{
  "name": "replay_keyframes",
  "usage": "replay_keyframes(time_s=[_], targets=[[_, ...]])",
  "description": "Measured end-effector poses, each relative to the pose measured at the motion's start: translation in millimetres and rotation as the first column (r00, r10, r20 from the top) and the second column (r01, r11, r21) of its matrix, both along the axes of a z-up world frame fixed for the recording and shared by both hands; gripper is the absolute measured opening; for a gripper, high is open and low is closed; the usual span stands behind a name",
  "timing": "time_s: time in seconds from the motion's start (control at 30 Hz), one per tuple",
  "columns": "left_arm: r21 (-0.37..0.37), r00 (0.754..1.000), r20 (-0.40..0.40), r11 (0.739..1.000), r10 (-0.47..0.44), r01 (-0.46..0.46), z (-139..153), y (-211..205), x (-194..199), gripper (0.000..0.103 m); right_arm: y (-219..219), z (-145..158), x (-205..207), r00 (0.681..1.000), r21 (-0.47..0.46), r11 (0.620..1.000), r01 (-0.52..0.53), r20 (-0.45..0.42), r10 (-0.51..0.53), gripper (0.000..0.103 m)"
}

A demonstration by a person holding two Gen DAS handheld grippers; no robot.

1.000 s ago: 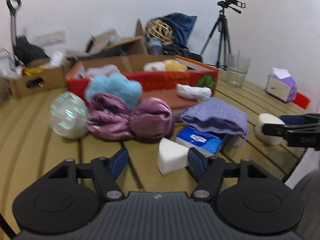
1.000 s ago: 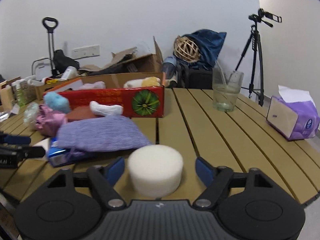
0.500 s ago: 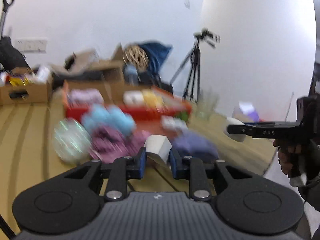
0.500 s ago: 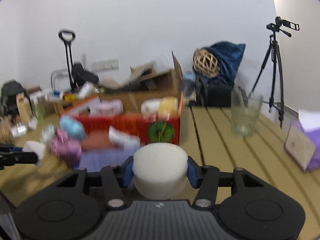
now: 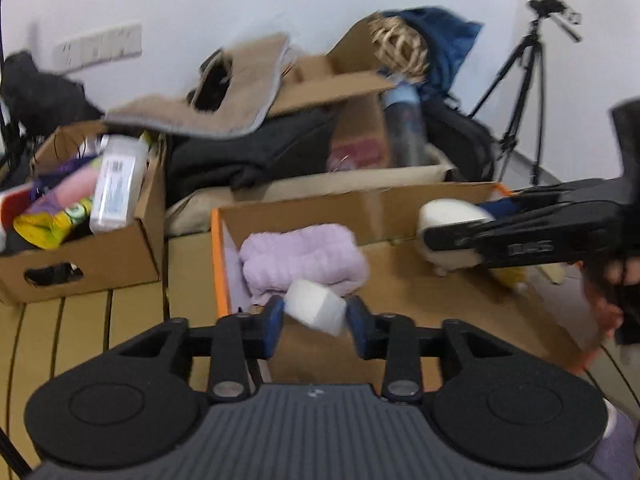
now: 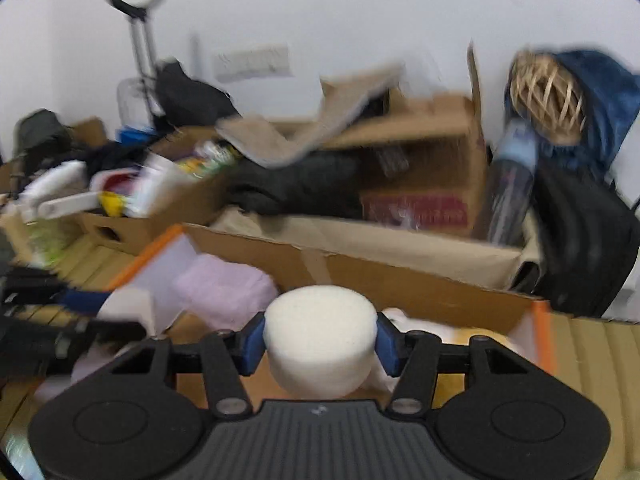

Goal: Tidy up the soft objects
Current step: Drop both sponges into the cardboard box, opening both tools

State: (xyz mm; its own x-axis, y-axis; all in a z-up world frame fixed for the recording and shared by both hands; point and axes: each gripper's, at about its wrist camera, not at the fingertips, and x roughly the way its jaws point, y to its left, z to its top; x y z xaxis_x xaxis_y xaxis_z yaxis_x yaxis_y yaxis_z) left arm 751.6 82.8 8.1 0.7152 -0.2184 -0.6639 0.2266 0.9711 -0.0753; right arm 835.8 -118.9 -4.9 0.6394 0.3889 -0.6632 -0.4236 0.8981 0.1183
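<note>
Low in each wrist view, the left gripper (image 5: 315,317) pinches a white wedge sponge (image 5: 315,307) and the right gripper (image 6: 320,338) clamps a round sponge (image 6: 320,336), both over the open cardboard box (image 5: 400,204).

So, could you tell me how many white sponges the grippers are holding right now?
2: a wedge-shaped sponge in the left gripper, a round sponge in the right gripper, both over the cardboard box.

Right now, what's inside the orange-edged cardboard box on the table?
A folded lilac towel lies at the left end of the cardboard box. Both grippers hold white sponges over it, hiding much of the floor; something pale and yellowish behind the right gripper is unclear.
</note>
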Motion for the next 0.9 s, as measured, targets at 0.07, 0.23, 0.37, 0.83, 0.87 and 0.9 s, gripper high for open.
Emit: replay_keyframes(time_s=[0.07, 0.23, 0.37, 0.83, 0.87, 0.9], targets=[[-0.017, 1.000, -0.019, 1.000, 0.008, -0.008, -5, 5, 5, 0.046, 11, -12, 18, 0.998, 0.038, 0.999, 0.021, -0.052, -0.019, 0.058], [-0.035, 0.999, 0.024, 0.999, 0.030, -0.029, 14, 13, -13, 0.061, 26, -11, 8, 0.999, -0.093, 0.995, 0.043, 0.013, -0.042, 0.069], [-0.055, 0.997, 0.075, 0.998, 0.033, -0.029, 47, 20, -45, 0.066, 5, 37, -27, 0.993, -0.038, 0.997, 0.063, 0.104, -0.058, 0.070], [-0.034, 0.886, 0.456, 0.997, 0.078, -0.070, 77, 6, -323, 0.099, -84, 117, -333, 0.882, 0.035, 0.999, 0.001, 0.470, -0.018, 0.086], [-0.038, 0.876, 0.474, 0.996, 0.089, -0.080, 69, 2, -345, 0.100, -88, 109, -360, 0.871, 0.032, 0.999, 0.007, 0.491, -0.022, 0.087], [-0.043, 0.874, 0.478, 0.996, 0.090, -0.079, 62, -1, -364, 0.100, -90, 100, -383, 0.862, 0.034, 0.999, 0.017, 0.507, -0.032, 0.089]])
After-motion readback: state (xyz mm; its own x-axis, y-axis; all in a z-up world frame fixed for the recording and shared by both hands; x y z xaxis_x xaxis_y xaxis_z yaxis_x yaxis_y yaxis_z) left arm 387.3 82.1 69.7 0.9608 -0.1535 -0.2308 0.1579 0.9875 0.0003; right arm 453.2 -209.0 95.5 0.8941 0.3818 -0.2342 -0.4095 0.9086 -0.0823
